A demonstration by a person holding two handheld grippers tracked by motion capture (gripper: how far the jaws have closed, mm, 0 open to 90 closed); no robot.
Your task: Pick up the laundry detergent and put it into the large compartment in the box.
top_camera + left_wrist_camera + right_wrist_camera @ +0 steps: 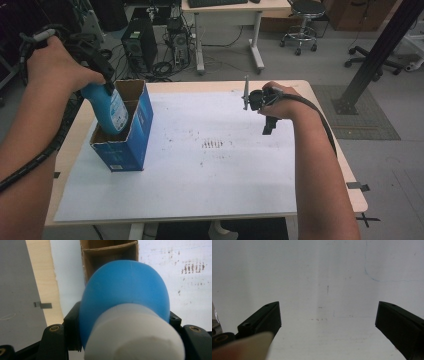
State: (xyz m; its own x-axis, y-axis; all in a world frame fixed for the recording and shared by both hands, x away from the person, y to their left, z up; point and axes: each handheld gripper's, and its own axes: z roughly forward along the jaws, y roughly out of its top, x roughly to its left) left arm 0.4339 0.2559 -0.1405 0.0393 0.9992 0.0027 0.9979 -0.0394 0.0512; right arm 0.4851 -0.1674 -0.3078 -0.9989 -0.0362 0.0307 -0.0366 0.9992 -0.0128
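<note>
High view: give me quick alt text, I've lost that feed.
The left gripper holds a blue bottle tilted, its lower end inside an open blue cardboard box on the left of the white table sheet. The right gripper hangs open and empty above the sheet's right side.

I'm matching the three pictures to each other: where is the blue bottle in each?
High view: bottle at left, going into the box, held by the left tool.
Left gripper view: bottle at centre, box beyond.
Right gripper view: not in it.
Shared landmark: white sheet.
</note>
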